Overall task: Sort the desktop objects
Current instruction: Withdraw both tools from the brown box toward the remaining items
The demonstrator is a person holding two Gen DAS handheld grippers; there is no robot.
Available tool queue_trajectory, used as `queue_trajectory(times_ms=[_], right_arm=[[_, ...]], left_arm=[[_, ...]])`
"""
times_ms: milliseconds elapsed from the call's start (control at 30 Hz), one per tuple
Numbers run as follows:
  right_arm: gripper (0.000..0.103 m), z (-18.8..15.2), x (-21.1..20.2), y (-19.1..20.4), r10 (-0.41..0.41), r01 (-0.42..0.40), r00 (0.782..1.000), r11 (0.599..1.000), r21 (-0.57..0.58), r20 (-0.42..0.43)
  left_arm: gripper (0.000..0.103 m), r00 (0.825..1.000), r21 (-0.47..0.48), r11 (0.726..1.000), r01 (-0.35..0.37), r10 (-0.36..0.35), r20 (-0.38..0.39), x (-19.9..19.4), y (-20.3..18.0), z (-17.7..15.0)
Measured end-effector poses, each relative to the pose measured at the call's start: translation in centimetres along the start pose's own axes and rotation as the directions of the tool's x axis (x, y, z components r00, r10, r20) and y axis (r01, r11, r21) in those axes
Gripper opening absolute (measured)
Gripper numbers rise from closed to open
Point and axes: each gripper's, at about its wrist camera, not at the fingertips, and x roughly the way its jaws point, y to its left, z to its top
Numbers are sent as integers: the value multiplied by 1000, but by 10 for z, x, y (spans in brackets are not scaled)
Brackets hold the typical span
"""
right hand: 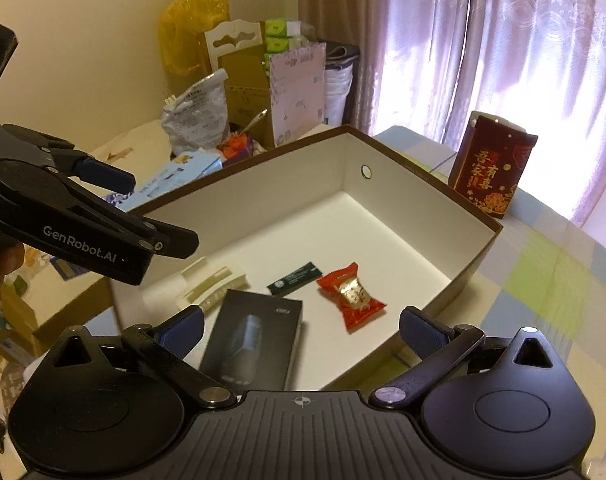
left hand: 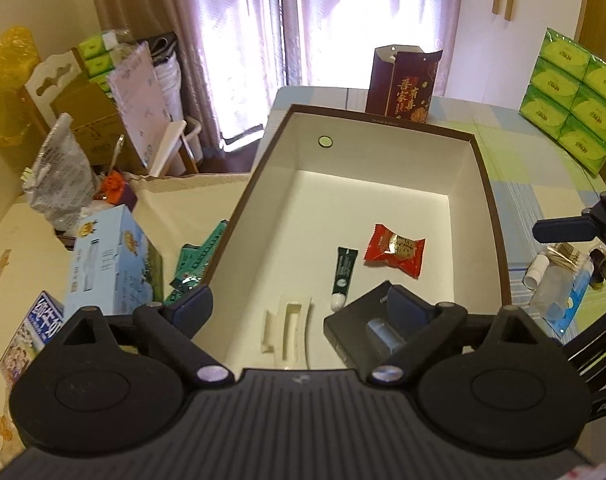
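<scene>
A big open box with a brown rim [left hand: 387, 120] [right hand: 423, 162] and white inside stands on the table. In it lie a red candy packet [left hand: 395, 250] [right hand: 351, 294], a dark green tube [left hand: 345, 276] [right hand: 295, 278], a black flat carton [left hand: 359, 328] [right hand: 255, 336] and a cream plastic insert [left hand: 287, 326] [right hand: 213, 284]. My left gripper [left hand: 299, 306] [right hand: 165, 211] hovers open over the box's near left side, holding nothing. Open as well, my right gripper [right hand: 303, 328] hangs above the black carton and the near rim, with nothing in it.
On the checked tablecloth [left hand: 543, 152], right of the box, lie a clear bottle and cotton swabs [left hand: 559, 280]. Green tissue packs [left hand: 571, 96] stand far right, a dark red gift carton [left hand: 403, 84] [right hand: 491, 168] behind the box. A blue carton [left hand: 111, 264], green packets [left hand: 195, 264] and clutter crowd the left.
</scene>
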Motion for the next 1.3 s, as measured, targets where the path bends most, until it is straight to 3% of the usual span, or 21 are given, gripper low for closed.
queue_trajectory(times_ms=[367, 933, 1300], right_arm=[[101, -25, -38, 24, 52, -51, 998, 998, -21, 19], [101, -69, -72, 24, 156, -158, 987, 987, -38, -49], [101, -106, -91, 0, 169, -170, 978, 985, 5, -120]], left_arm=[[93, 999, -59, 998, -37, 38, 19, -53, -6, -44], [93, 995, -118, 991, -69, 60, -76, -85, -39, -100], [93, 988, -114, 992, -49, 31, -150, -83, -85, -121]])
